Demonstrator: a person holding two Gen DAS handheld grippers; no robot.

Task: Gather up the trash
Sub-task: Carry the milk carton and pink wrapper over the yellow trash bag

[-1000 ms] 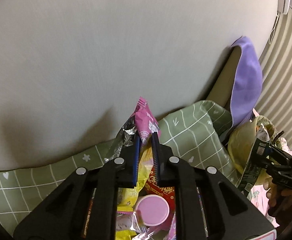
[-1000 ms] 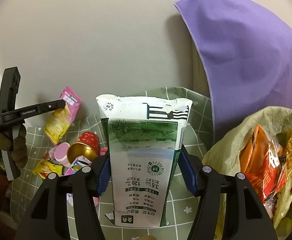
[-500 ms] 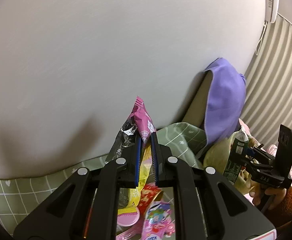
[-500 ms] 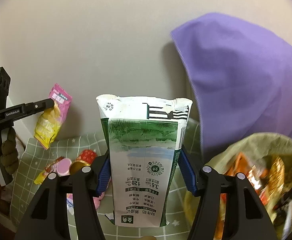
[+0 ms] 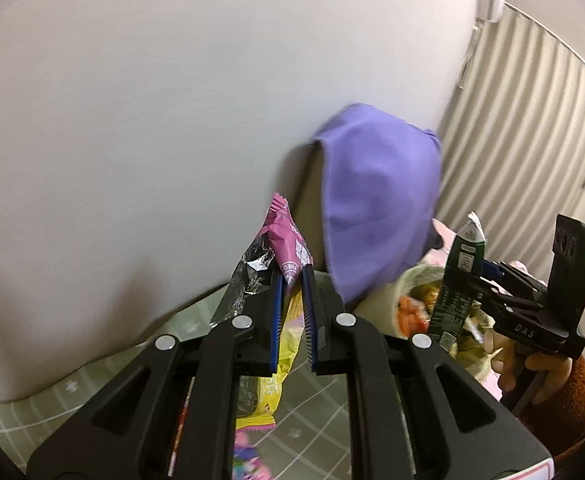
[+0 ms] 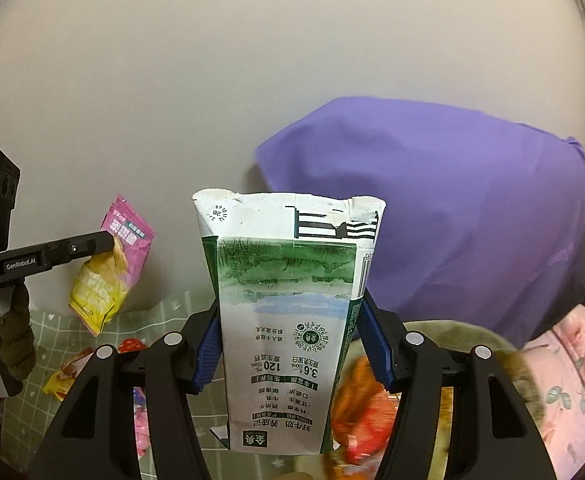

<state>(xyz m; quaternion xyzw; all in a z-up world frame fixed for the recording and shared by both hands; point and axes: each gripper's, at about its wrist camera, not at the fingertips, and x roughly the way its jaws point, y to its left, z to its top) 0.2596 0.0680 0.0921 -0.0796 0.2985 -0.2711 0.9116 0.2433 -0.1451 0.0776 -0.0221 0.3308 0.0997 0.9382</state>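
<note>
Both of my tongs have come up off the green checked cloth [image 5: 164, 360] since a second ago, each with its catch. Earlier the pink tub and the loose wrappers filled the bottom of my left view; now they have slid almost out of sight, and the purple cloth [image 5: 376, 200] and the trash bag [image 5: 416, 276] sit nearer the middle. I read that as the pickup being done and the carry to the bag under way.

My left gripper [image 5: 292, 280] is nearly closed, clamped on the pink-and-yellow snack wrapper [image 5: 288, 248]. Its long axis runs along the fingers: the crimped pink end pokes out past the tips, the yellow end hangs back below them. A crumpled foil piece [image 5: 248, 276] lies against the left finger's outer side; whether it is part of the same packet I cannot tell.

My right gripper [image 6: 292, 344] stands wide, its blue pads pressed on the two sides of the milk carton [image 6: 288, 320]. The carton stands upright along the fingers, torn-open end away from me, its print upside down to my camera. Below and beyond it the bag's mouth [image 6: 432, 328] shows orange and red wrappers [image 6: 360, 408], blurred. The carton looks closer to the drop than the wrapper.
</note>
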